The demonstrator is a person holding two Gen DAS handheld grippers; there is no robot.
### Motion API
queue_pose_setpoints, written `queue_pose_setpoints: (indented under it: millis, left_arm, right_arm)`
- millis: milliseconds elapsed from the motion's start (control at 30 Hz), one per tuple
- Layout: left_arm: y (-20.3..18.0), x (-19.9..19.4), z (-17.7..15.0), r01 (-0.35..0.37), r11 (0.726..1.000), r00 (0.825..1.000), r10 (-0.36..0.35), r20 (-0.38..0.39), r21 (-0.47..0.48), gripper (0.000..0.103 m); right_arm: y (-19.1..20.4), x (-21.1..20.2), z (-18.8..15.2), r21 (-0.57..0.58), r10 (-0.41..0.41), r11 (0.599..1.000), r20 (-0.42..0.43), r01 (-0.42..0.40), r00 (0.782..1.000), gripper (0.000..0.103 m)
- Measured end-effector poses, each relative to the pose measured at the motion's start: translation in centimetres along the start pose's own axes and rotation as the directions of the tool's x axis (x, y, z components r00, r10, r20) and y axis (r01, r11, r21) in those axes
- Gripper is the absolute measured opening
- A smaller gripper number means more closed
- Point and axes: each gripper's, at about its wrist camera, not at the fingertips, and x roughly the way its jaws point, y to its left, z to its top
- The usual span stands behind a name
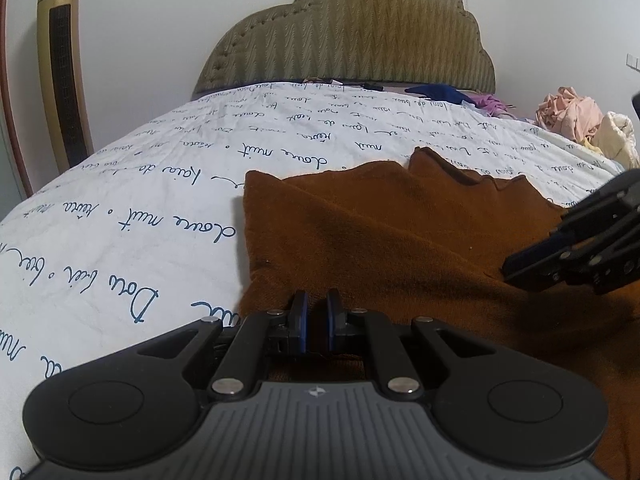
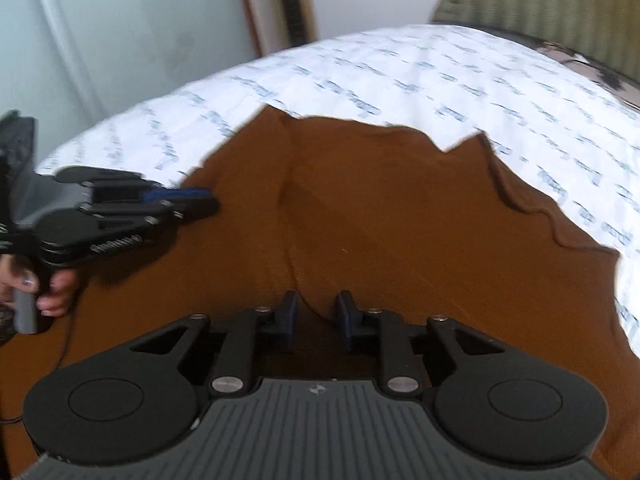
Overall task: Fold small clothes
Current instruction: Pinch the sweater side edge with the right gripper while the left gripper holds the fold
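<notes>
Lying flat on the white bed sheet with blue handwriting (image 1: 160, 184) is a soft, fuzzy brown piece of clothing (image 1: 380, 232). In the left wrist view it fills the middle and right of the bed, and its far edge is bumpy and folded. The black left gripper (image 1: 316, 320) sits low at the near edge of the brown cloth. Its two fingers with blue pads (image 1: 303, 320) are close together, and a bit of the brown cloth sits pinched between them. The black right gripper (image 1: 516, 266) reaches in from the right and rests low over the cloth; from here I cannot tell if its fingers are apart. Behind the bed stands a padded olive headboard with a wavy top (image 1: 360, 40). A tall gold tower fan (image 1: 60, 68) stands at the left. A crumpled pile of pink and cream clothes (image 1: 576, 120) sits at the far right.

In the right wrist view, which is a little blurry, the brown cloth (image 2: 380, 220) covers most of the picture, with a long crease down its middle. The right gripper (image 2: 318, 320) points down at the cloth, and its fingers are spread apart with a small fold of cloth between them, not squeezed. The left gripper (image 2: 200, 204) comes in sideways from the left, low on the cloth, and a hand (image 2: 48, 288) curls around its grey handle.
</notes>
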Motion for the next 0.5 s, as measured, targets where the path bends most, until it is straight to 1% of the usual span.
queue_pose_setpoints:
  millis: [33,67,100,133,167,233,267,333,367,500]
  left_arm:
    - [0.0,0.0,0.0,-0.001,1.0,1.0,0.001,0.001,0.002,0.009]
    - [0.0,0.0,0.0,-0.002,1.0,1.0,0.002,0.001,0.003,0.009]
    - [0.0,0.0,0.0,-0.003,1.0,1.0,0.003,0.001,0.004,0.009]
    - [0.0,0.0,0.0,-0.004,1.0,1.0,0.004,0.002,0.005,0.009]
    - [0.0,0.0,0.0,-0.005,1.0,1.0,0.005,0.002,0.006,0.009]
    - [0.0,0.0,0.0,-0.004,1.0,1.0,0.004,0.002,0.006,0.009]
    - [0.0,0.0,0.0,-0.005,1.0,1.0,0.005,0.001,0.007,0.009]
    - [0.0,0.0,0.0,-0.005,1.0,1.0,0.005,0.001,0.007,0.009]
    - [0.0,0.0,0.0,-0.005,1.0,1.0,0.005,0.001,0.006,0.009]
    - [0.0,0.0,0.2,-0.006,1.0,1.0,0.006,-0.009,-0.001,0.009]
  right_arm:
    - [-0.2,0.0,0.1,0.005,0.026,1.0,0.0,-0.026,1.0,0.033]
    - [-0.2,0.1,0.4,-0.004,0.024,1.0,-0.007,-0.024,1.0,0.039]
    - [-0.2,0.4,0.5,-0.026,0.003,1.0,-0.022,-0.004,1.0,0.044]
    - [-0.1,0.8,0.6,-0.055,-0.014,0.998,-0.037,0.012,0.999,0.045]
    - [0.0,1.2,0.6,-0.081,-0.012,0.997,-0.052,0.007,0.999,0.047]
    - [0.0,1.7,0.6,-0.091,-0.012,0.996,-0.06,0.007,0.998,0.047]
    - [0.0,2.0,0.7,-0.083,-0.017,0.997,-0.066,0.012,0.998,0.045]
    - [0.1,1.8,0.8,-0.071,-0.024,0.997,-0.064,0.02,0.998,0.026]
    - [0.0,1.5,0.8,-0.058,-0.032,0.998,-0.059,0.029,0.998,0.009]
    - [0.2,0.5,0.6,-0.043,-0.067,0.997,-0.002,0.067,0.998,0.007]
